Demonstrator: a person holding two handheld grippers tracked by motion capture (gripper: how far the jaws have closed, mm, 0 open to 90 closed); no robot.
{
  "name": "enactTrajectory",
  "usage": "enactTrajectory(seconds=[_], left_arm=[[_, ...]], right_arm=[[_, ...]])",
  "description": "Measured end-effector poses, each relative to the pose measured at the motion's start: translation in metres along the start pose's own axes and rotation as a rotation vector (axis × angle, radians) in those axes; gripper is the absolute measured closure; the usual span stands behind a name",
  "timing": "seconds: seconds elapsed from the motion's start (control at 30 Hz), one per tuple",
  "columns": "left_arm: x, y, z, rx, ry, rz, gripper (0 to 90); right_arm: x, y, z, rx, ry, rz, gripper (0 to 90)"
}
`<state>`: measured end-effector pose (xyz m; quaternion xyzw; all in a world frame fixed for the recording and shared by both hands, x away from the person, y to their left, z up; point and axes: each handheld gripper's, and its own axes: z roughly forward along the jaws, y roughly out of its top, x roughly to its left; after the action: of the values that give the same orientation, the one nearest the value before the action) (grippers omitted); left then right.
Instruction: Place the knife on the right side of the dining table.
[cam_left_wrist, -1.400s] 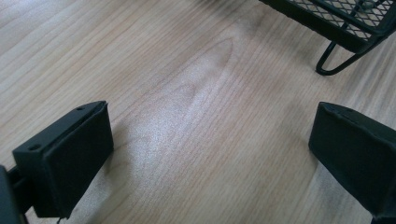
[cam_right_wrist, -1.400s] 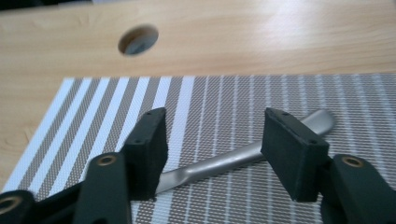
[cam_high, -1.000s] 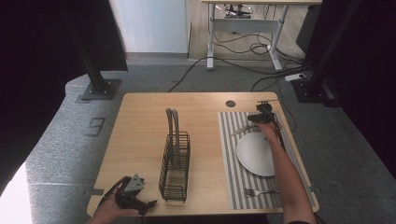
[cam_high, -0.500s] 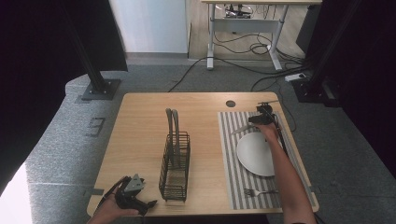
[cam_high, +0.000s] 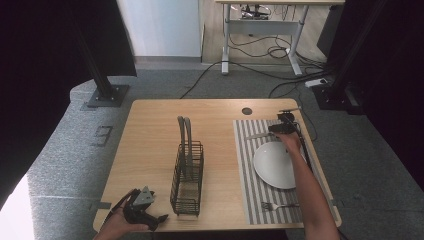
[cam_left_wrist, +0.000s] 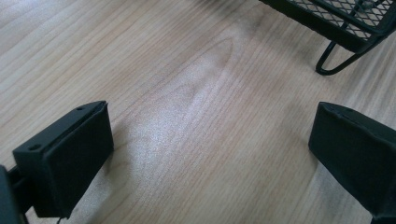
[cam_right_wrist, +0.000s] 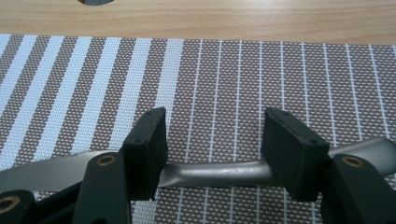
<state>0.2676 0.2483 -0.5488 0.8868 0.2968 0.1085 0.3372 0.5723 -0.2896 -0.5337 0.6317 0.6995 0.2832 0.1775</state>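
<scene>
Nothing has shifted since the earlier frames: right gripper (cam_right_wrist: 212, 144) hovers at the placemat (cam_right_wrist: 224, 74), jaws apart astride the knife (cam_right_wrist: 219, 173), apparently ready to close. Left gripper (cam_left_wrist: 210, 154) rests idle on the desk (cam_left_wrist: 187, 93), jaws wide apart, near the wire basket (cam_left_wrist: 345, 23).

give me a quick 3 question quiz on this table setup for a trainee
1. True or false: the right gripper has its jaws apart, one on each side of the knife on the striped mat.
2. What lies on the mat nearest the person? A fork, B spoon, C cup.
3. Fill in: the left gripper is open over bare ____, beside the wire rack.

Key: 1 true. 2 A, the fork, below the plate. 3 table.
</scene>
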Motion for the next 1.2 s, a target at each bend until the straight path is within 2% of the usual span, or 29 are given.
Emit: enactTrajectory(seconds=[0.07,0.17,0.33,0.53,0.6,0.77,0.9,1.2], left_arm=[[0.0,0.0,0.0,0.0,0.0,0.0,0.0],[0.0,0.0,0.0,0.0,0.0,0.0,0.0],[0.0,0.0,0.0,0.0,0.0,0.0,0.0],[0.0,0.0,0.0,0.0,0.0,0.0,0.0],[0.0,0.0,0.0,0.0,0.0,0.0,0.0],[0.0,0.0,0.0,0.0,0.0,0.0,0.0],[0.0,0.0,0.0,0.0,0.001,-0.001,0.0],[0.0,0.0,0.0,0.001,0.001,-0.001,0.0]], right_arm=[[-0.002,-0.002,0.0,-0.02,-0.002,-0.003,40.9],[-0.007,-0.005,-0.001,-0.04,0.024,0.023,40.9],[-0.012,-0.004,-0.005,-0.056,0.033,0.052,40.2],[-0.01,-0.003,-0.009,-0.049,0.045,0.05,39.3],[-0.008,-0.002,-0.013,-0.069,0.046,0.046,39.5],[0.005,0.002,-0.033,-0.12,0.094,0.01,39.3],[0.02,-0.001,-0.053,-0.155,0.152,-0.006,39.8],[0.057,-0.032,-0.098,-0.205,0.265,-0.101,39.7]])
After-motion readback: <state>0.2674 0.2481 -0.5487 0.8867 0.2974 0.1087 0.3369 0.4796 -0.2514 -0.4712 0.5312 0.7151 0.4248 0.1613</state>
